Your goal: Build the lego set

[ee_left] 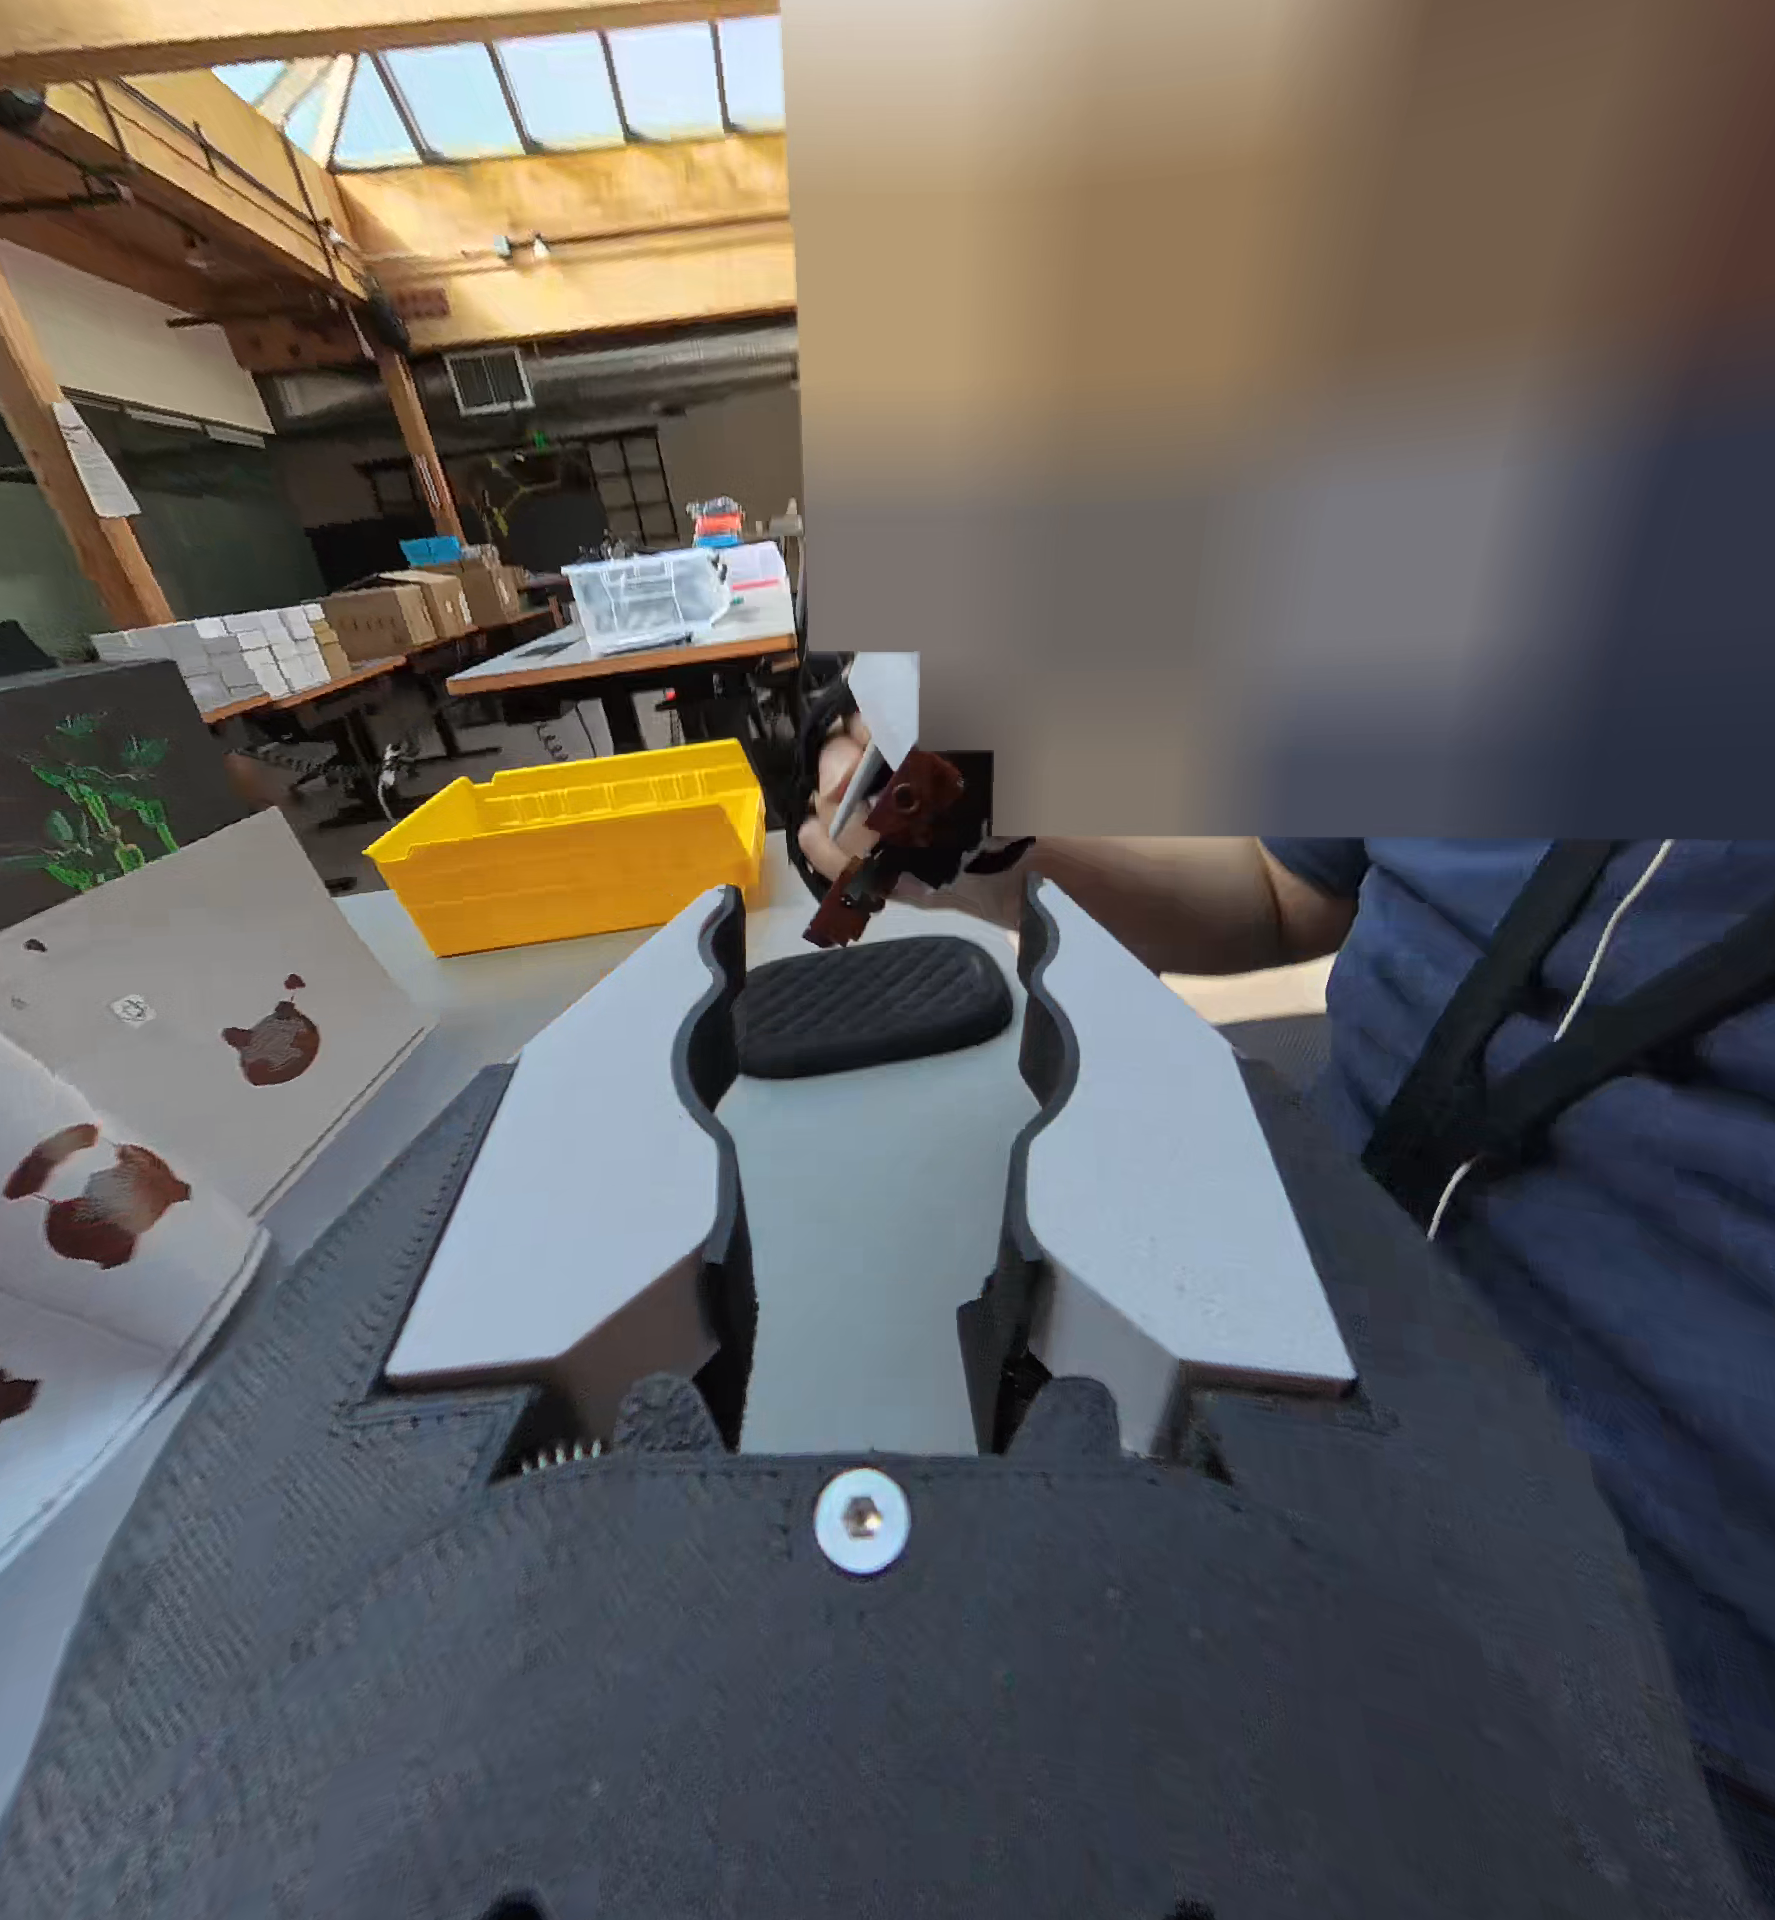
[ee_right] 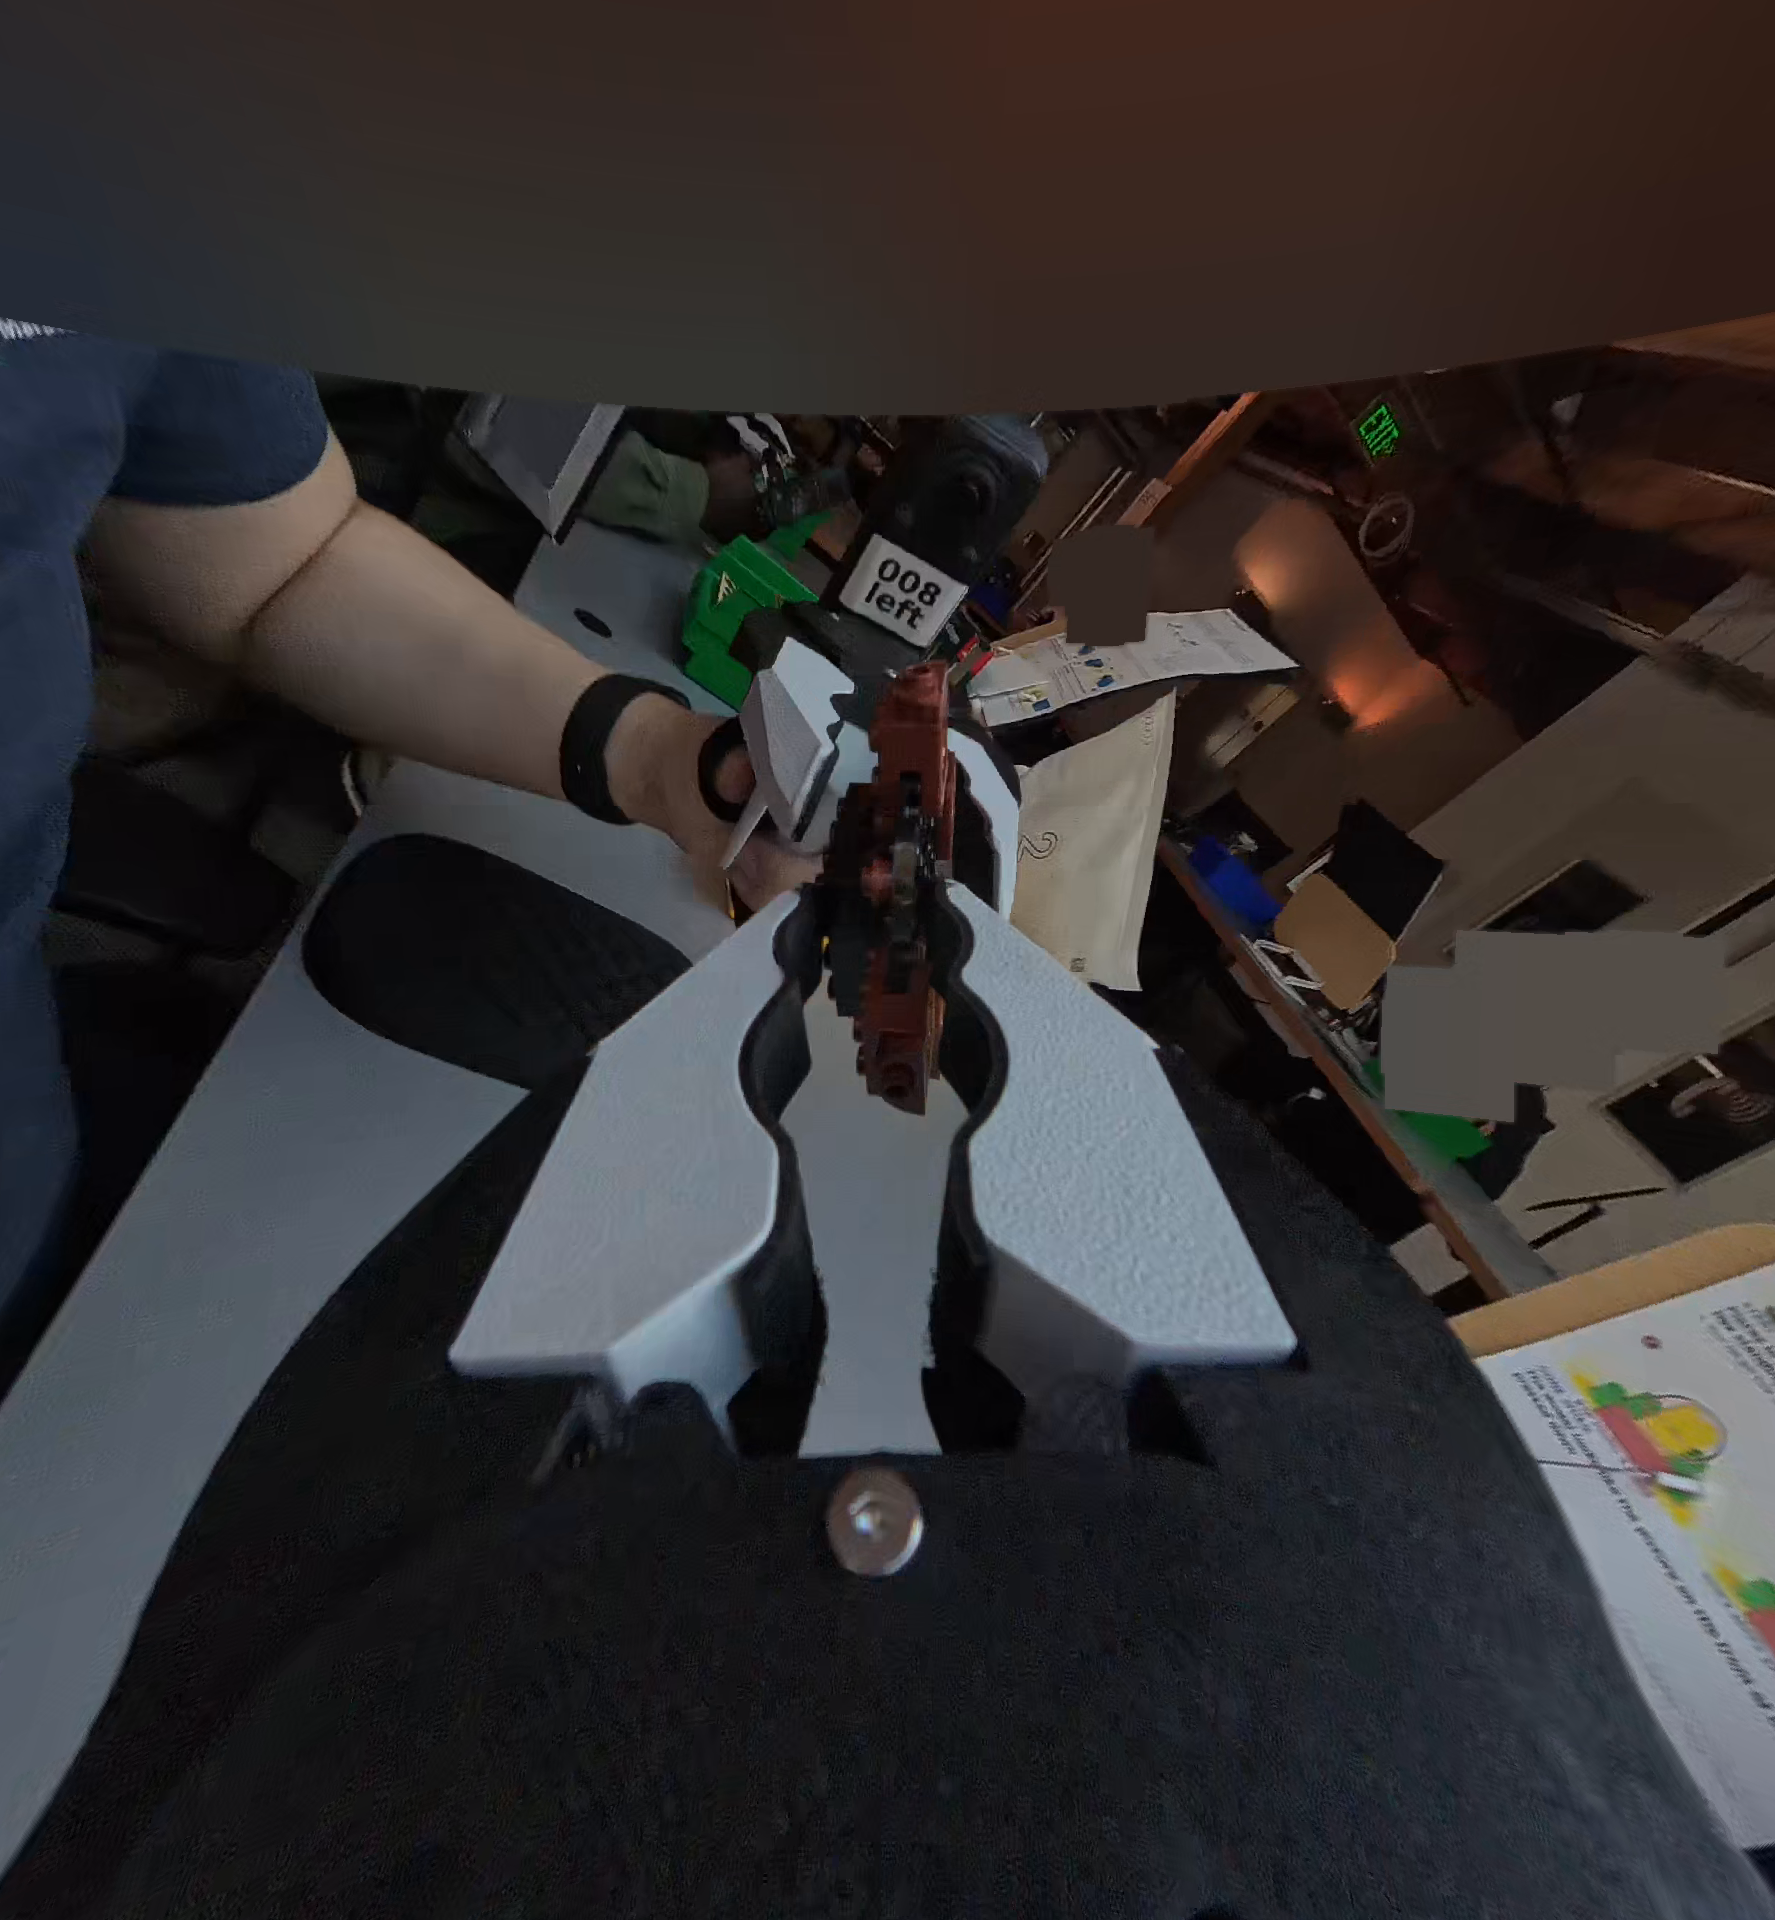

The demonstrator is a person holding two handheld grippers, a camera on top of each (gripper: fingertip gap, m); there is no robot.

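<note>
A reddish-brown lego assembly (ee_right: 893, 935) is clamped between the right hand-held gripper (ee_right: 878, 914) fingers, above the black wrist rest (ee_left: 867, 1003). The left hand-held gripper (ee_left: 878, 935) is spread, empty, near that rest.

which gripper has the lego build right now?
The right gripper: its fingers are shut on the brown build. The left gripper is open and empty, with only the black pad showing between its fingers.

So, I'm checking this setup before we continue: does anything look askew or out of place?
Nothing stands out. The right gripper grips the brown lego assembly, and the left gripper is open and empty over the table.
</note>
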